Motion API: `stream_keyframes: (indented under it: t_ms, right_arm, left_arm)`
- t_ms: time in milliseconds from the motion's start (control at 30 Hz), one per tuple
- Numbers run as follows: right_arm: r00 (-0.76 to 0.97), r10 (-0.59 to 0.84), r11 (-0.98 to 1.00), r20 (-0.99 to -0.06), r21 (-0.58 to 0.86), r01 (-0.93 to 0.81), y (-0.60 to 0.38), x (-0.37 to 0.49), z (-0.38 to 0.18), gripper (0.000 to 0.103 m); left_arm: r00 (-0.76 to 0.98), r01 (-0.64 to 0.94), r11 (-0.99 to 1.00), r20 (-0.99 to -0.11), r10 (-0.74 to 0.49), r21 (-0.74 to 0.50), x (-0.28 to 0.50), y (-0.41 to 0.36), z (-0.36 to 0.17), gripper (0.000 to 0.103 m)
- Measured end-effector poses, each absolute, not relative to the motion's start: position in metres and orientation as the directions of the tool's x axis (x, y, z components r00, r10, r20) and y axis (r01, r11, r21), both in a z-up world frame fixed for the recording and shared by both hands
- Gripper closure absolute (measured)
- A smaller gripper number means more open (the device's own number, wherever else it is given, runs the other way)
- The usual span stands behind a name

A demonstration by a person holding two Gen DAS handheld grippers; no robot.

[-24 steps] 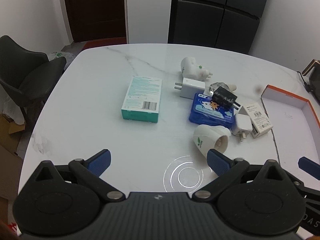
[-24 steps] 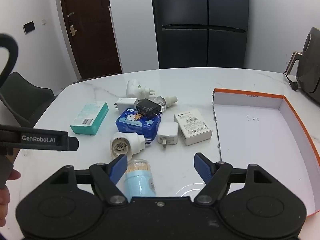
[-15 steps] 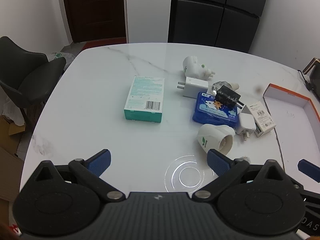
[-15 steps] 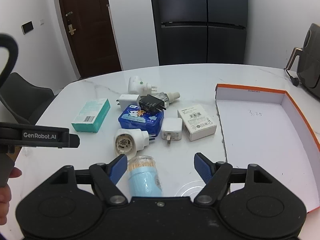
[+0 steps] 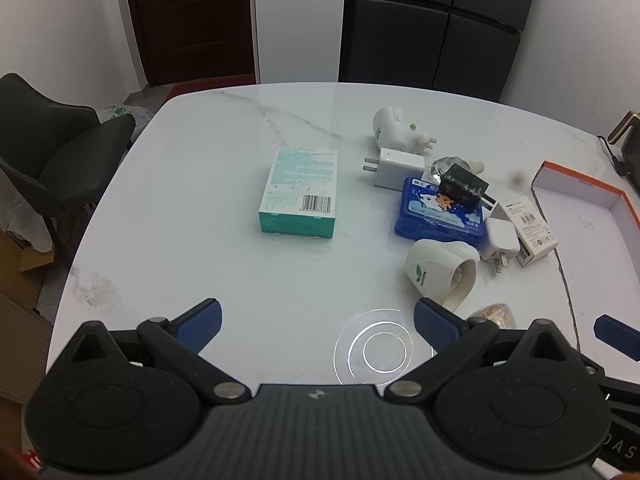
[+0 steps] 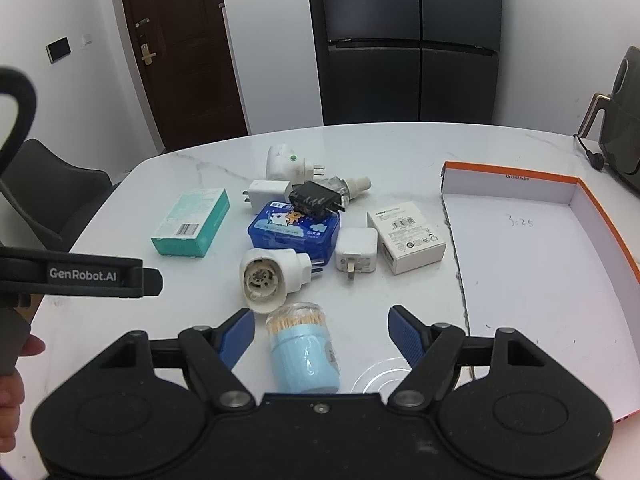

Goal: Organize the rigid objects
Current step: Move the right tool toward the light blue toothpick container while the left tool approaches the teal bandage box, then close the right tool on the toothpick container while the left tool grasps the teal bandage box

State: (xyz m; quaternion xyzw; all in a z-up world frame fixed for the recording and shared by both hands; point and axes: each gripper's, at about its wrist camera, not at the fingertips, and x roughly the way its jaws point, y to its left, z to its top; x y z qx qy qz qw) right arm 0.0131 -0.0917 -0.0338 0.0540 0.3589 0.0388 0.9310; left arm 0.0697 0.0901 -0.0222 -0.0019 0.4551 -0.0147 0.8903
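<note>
Two grippers wide open, empty. My right gripper (image 6: 321, 334) nearest toothpick jar (image 6: 303, 350): jar lies on bench (image 6: 400, 152) between fingers, long axis pointing away. Left gripper (image 5: 318, 320) farther.

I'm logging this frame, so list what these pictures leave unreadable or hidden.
- Toothpick jar: left wrist view shows only its top; the left tongs cover the rest.
- Orange-rimmed tray: cut off by the right edge in both views.
- Glass bottle: mostly behind the black charger in the right wrist view.
- White box: label print too small to read.
- Blue tin: far corner under the charger.
</note>
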Motion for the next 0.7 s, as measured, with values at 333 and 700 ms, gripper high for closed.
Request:
stream_keyframes:
  t_ms: [333,700]
  right_arm:
    - [0.712,0.103,0.994,-0.695,0.105,-0.041,-0.087,0.017,-0.041,0.016]
    - [0.635,0.148,0.989,-0.758,0.119,-0.087,-0.087,0.035,-0.059,0.016]
  left_arm:
    - [0.58,0.022,1.0,-0.814,-0.026,-0.016,0.072,0.095,-0.027,0.0]
    - [0.564,0.019,1.0,-0.825,-0.027,-0.019,0.086,0.1,-0.037,0.0]
